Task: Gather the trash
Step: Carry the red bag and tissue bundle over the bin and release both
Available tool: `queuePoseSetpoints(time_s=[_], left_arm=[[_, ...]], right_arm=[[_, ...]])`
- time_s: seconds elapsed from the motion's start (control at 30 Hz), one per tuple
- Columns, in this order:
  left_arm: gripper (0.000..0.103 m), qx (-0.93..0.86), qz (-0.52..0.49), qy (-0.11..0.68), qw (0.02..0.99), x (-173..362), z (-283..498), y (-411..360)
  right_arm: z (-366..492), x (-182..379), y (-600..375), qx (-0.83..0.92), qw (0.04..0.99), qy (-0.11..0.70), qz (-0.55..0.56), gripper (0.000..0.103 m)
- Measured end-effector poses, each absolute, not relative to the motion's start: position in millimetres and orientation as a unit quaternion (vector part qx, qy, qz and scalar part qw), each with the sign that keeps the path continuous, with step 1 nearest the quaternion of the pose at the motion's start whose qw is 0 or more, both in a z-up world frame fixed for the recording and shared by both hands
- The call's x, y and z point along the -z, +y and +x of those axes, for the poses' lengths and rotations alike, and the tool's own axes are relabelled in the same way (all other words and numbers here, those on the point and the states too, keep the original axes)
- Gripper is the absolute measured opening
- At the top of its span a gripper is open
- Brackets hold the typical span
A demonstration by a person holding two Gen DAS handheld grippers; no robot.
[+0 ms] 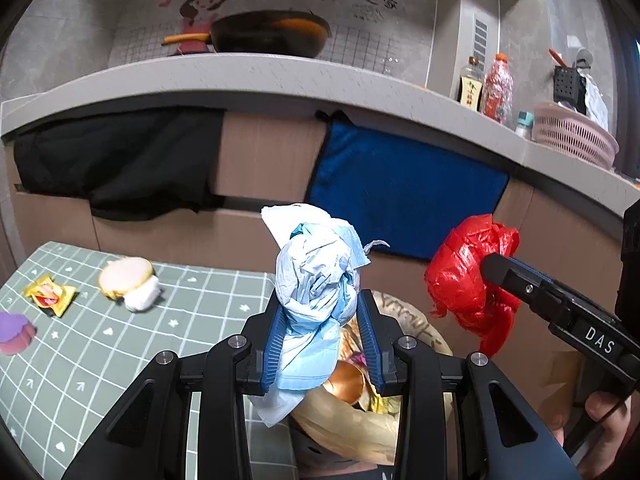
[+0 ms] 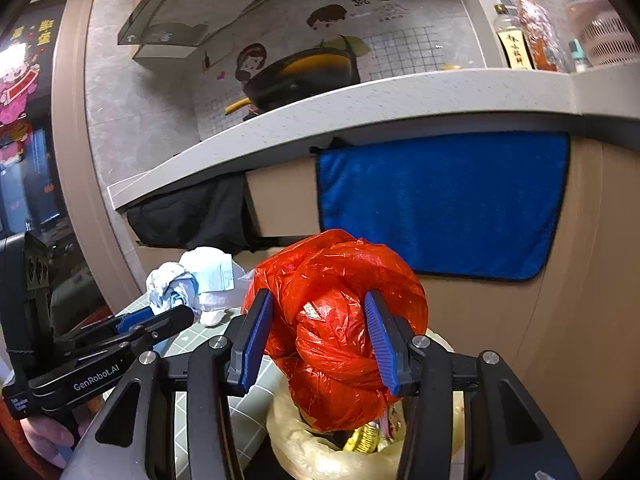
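The left hand-held gripper (image 1: 322, 344) is pinching a blue wad (image 1: 316, 280) and the right hand-held gripper (image 2: 320, 344) is pinching a red wad (image 2: 340, 320) — both hanging just above the bin (image 2: 320, 452), low in each frame.

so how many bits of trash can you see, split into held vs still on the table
Held in grippers: 2, the blue-white wad and the red bag
Still on the green cloth: 3, yellow wrapper, round white piece, purple piece
Total: 5
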State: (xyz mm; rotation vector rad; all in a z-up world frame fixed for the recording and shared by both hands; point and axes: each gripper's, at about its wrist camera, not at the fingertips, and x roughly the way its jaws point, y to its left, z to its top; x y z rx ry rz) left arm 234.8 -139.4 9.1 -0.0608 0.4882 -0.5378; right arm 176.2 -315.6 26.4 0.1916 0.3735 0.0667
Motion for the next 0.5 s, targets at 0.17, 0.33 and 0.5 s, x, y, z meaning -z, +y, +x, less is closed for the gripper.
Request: queuePoseSetpoints(time_s=[0.17,0.33,0.5], left_arm=[[0.036,0.274,-0.02,0.245,0.93,1.8,236.8,-149.1],[0.036,0.288,-0.029,0.275,0.917,16.7,250.6,-157.8],[0.036,0.3,-0.036,0.325,0.896,40.9,270.4,-169.3]], right_arm=[[177.0,-20.7,-323.3,-0.027,0.977,0.191,0.095,0.044],[185.5,-8.2,-332.0,-0.023,0.973,0.205,0.103,0.044],[198.3,14.2,-346.2,-0.025,0.964,0.231,0.13,0.044]])
